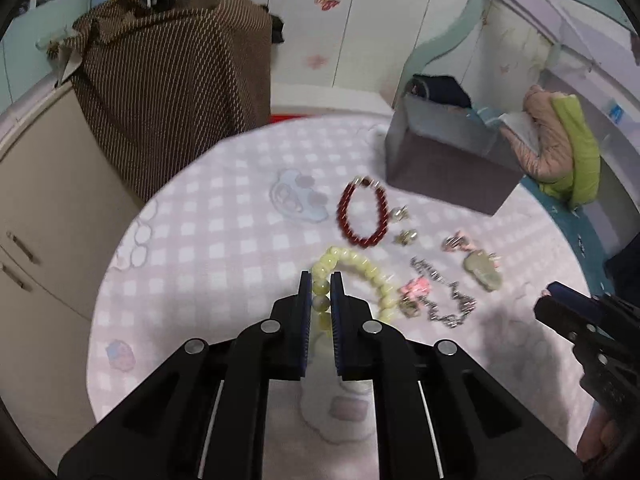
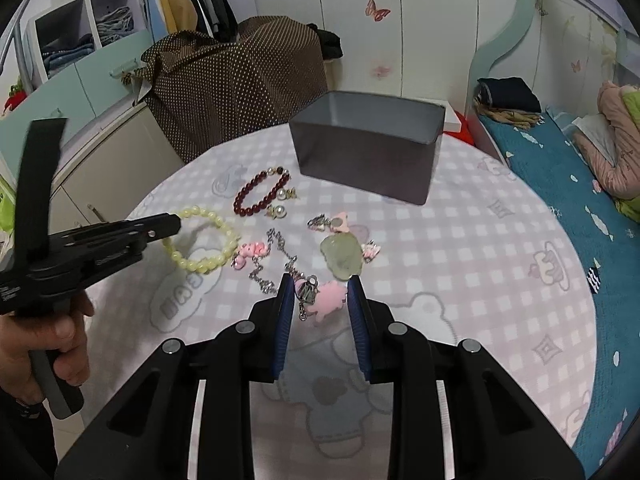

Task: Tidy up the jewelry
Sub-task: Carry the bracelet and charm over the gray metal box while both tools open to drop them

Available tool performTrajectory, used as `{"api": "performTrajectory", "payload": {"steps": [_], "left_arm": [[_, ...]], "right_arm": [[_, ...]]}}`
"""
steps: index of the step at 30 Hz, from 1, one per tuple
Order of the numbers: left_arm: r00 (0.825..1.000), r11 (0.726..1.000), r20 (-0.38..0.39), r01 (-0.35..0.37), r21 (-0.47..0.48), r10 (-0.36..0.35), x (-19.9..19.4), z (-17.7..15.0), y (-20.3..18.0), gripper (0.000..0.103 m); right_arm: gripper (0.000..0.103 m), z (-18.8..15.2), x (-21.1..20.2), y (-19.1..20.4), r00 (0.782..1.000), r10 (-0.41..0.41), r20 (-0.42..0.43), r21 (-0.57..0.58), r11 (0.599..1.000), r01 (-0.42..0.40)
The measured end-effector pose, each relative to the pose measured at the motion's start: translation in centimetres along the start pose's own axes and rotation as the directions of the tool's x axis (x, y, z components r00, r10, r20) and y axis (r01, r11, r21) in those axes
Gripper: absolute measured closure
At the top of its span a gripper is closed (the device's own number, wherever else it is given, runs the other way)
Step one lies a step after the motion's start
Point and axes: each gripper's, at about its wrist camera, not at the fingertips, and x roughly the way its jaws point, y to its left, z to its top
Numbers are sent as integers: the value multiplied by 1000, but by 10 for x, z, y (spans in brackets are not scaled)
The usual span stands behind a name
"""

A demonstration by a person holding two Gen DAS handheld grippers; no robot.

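Observation:
My left gripper (image 1: 321, 280) is shut on a pale yellow-green bead bracelet (image 1: 372, 272), whose beads sit between the blue pads; in the right wrist view its tip (image 2: 172, 224) holds that bracelet (image 2: 204, 266) at the far side of the loop. My right gripper (image 2: 320, 284) is shut on a pink charm with a silver clip (image 2: 326, 300) just above the cloth. A dark red bead bracelet (image 2: 260, 194), pearl earrings (image 2: 282, 202), a silver chain (image 2: 276, 264), a pale green jade piece (image 2: 344, 258) and small pink pieces (image 2: 252, 252) lie on the checked pink cloth (image 2: 460, 260). The grey open box (image 2: 368, 160) stands behind them.
The round table's edge (image 1: 120, 248) curves on the left beside a cream cabinet (image 1: 52, 208) and a brown dotted cloth heap (image 1: 168, 88). A bed with a blue cover (image 2: 560, 184) lies to the right. A hand (image 2: 44, 344) grips the left tool's handle.

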Motion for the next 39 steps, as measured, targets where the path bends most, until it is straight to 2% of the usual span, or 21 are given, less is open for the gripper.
{"api": "performTrajectory", "payload": {"steps": [10,15,20,24,29,39], "left_arm": [[990,995,135,34,89,-46,-55,32,-25,94],[976,989,199,59,134,-85,-79,59,-38,94],[958,979,243,112,172,-153,-86,96,-56,94],[950,969,235,163,187,-205,-77,125,-68,94],[950,961,208,191,202,-232,-55,155,-82,94],[967,957,93,217,192,-238,10,182,-99,94]], "right_arm": [[78,30,-19,-2,998,-15,68,-50,999,19],[78,56,-26,-3,993,-25,114,-80,996,35],[78,99,-27,-15,989,-18,150,-80,996,30],[78,131,-18,-27,988,-15,152,-68,997,25],[78,155,-2,-42,992,-9,128,-37,999,13],[78,164,44,-67,1000,-5,16,48,999,5]]}}
